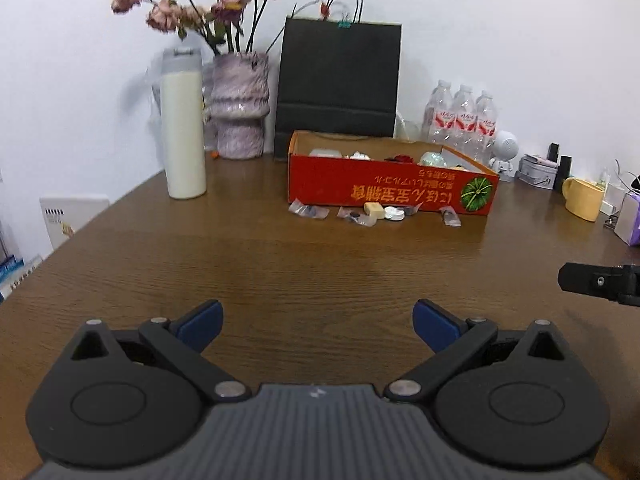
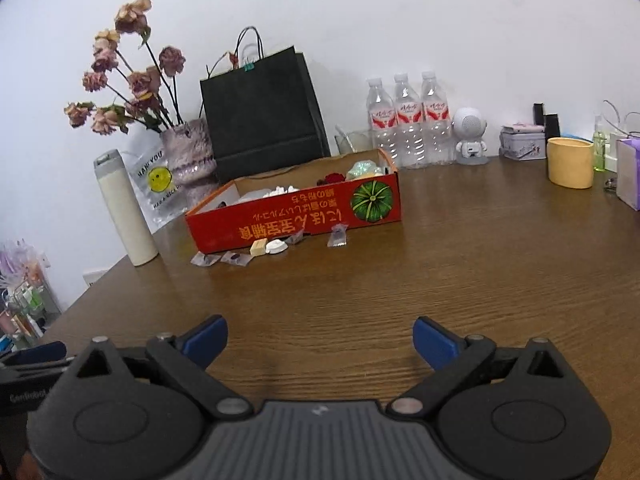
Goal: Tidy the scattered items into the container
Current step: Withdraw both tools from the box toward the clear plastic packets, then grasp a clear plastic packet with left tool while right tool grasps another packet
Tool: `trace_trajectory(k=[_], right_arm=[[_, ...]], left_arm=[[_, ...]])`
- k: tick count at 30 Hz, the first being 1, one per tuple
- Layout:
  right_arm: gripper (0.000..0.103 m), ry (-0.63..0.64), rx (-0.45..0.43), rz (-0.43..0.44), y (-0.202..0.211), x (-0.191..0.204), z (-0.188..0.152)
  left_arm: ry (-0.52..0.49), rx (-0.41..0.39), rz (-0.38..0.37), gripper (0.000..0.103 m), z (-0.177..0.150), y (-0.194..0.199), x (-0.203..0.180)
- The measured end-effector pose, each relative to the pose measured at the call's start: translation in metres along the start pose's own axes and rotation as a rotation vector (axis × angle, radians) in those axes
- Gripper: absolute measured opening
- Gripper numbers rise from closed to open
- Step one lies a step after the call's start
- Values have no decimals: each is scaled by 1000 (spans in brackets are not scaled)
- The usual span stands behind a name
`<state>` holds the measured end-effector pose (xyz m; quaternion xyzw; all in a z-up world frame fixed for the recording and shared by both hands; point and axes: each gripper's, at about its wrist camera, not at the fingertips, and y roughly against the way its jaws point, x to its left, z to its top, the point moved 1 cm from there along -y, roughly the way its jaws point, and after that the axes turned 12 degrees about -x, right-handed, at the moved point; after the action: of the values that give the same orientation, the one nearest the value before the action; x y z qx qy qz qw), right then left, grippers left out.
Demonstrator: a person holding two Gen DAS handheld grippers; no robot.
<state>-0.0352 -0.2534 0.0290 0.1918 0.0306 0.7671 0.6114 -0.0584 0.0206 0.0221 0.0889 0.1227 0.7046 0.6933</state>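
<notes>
The box [image 2: 296, 216] is red with orange letters and a green striped pumpkin picture. The surface [image 2: 440, 280] is brown wood with lines. The bag [image 2: 260, 120] is black. The cup [image 2: 570, 162] is yellow. The fingers [image 2: 204, 340] are blue.

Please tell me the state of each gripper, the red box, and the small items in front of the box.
left gripper: open, empty
right gripper: open, empty
red box: open top, partly filled
small items: scattered on table, outside box
</notes>
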Motion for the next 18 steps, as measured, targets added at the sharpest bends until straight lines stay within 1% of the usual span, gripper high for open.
trace_trajectory(k=[1,2,4,7,8,9,10,11,12,14,16,18], right_arm=[[99,-15,6,16,-4,0,1],[98,-26,9,26,-5,0,1],[96,-27,28,46,-12,4,-2],[85,23,73,91,-27,13,-8],[78,49,84,112,-33,16,-8],[74,67,88,126,-38,19,-7],[67,84,94,143,-46,21,-4],[64,97,101,162,-54,23,0],[63,109,101,180,-64,26,4],[57,148,136,206,-90,35,11],[49,202,155,252,-122,51,18],[48,277,168,316,-155,72,23]], left_arm=[[8,4,1,103,1,-3,1],[24,12,0,101,1,-6,3],[61,42,-27,99,1,-14,7],[62,80,-45,94,1,-30,9],[57,75,-41,90,3,-35,10],[55,61,-33,86,8,-41,14],[56,45,-27,84,14,-47,18],[56,35,-23,79,19,-56,23],[56,33,-19,74,25,-65,27],[64,29,-6,69,34,-84,37],[88,54,-8,69,41,-105,48],[102,69,-14,68,47,-120,56]])
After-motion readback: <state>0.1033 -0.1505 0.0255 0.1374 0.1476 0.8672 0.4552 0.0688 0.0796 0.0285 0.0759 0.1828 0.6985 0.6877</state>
